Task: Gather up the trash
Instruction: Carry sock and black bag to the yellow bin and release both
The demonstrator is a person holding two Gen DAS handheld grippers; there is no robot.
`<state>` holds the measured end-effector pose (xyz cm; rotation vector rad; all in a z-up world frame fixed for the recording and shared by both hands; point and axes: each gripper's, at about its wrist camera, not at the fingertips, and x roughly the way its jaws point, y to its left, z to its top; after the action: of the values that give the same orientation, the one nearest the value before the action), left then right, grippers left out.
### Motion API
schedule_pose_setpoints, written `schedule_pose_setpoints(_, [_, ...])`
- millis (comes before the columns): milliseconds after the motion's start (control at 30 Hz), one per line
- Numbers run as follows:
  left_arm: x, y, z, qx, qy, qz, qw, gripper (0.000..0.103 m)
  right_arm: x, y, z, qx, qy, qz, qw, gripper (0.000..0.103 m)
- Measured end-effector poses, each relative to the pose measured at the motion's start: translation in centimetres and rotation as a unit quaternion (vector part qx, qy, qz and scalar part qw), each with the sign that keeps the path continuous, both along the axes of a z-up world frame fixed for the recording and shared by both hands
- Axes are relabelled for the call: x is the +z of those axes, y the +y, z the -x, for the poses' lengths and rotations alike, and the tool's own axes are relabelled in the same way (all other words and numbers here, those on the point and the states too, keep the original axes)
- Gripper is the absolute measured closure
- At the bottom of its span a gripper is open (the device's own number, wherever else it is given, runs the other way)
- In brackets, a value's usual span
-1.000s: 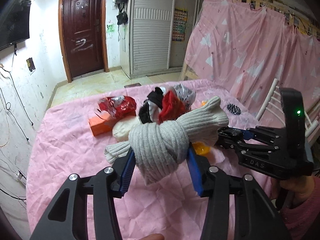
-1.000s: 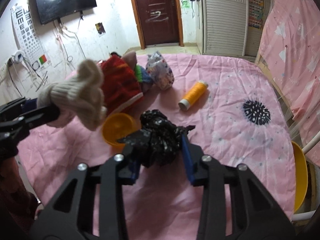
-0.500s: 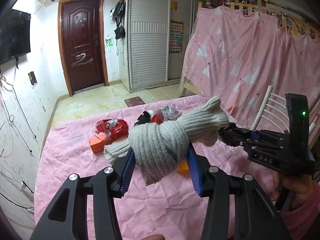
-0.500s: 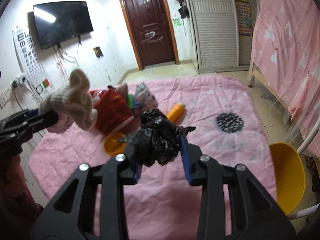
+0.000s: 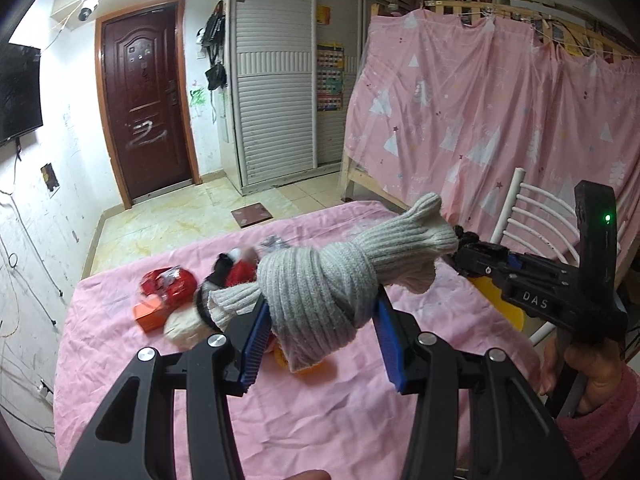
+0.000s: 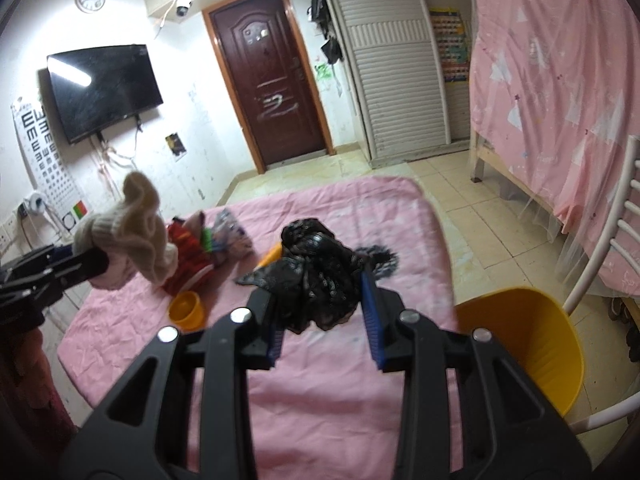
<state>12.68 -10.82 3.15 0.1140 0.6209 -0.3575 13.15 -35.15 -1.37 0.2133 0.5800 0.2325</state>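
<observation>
Above the pink table: both grippers hung over the pink table [image 6: 352, 392], each with a load lifted off the cloth.
Left gripper: the left gripper [image 5: 322, 334] had its blue pads clamped on a knotted grey sock [image 5: 320, 288], knot between the pads, cuff and toe sticking out on either side.
Right gripper: the right gripper [image 6: 322, 320] had its jaws pressed close on a wad of black lace fabric [image 6: 316, 276], which bulged above the pads and trailed a loose end to the left.
Yellow bin: a yellow bin [image 6: 532, 344] stood off the table's right edge, beside a white chair [image 6: 600, 248]; it looked like the likely drop point.
Risk, sock: the grip sat on a soft round knot, so a quick swing toward the bin could have let it roll out and fall back onto the table.
Risk, lace: the trailing end could have snagged on a pad, so the wad might have hung on after release or dropped short of the rim.
Risk, crowding: the two grippers were close together over the table, so they could have knocked each other.
Count, held: one sock, one lace wad.
Count, left on the table: one red wrapper [image 5: 168, 282], one orange box [image 5: 150, 314], one orange cup [image 6: 186, 310], one orange spool, partly hidden; the heap of red and patterned items was too tangled to count.
Count, bins: one.
</observation>
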Motion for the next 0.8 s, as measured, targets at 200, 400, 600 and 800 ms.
schedule_pose_setpoints(200, [0.2,-3.7,-0.6,-0.018,0.0,-0.011,0.9998,0.061,1.5,-3.6,0.6,-0.033,-0.027,-0.007,0.999,0.071])
schedule_pose_setpoints(400, [0.7,-7.4,-1.3,-0.036,-0.002,-0.012,0.9993,0.061,2.1,-7.5,1.5,-0.067,-0.047,-0.034,0.996,0.071])
schedule_pose_setpoints(600, [0.8,-11.6,-2.0,-0.059,-0.003,-0.019,0.9981,0.061,1.5,-10.4,2.0,-0.102,-0.045,-0.042,0.993,0.071])
schedule_pose_setpoints(800, [0.2,-15.7,-2.4,-0.08,0.005,-0.031,0.9963,0.061,0.3,-12.8,1.7,-0.127,-0.033,-0.049,0.99,0.071])
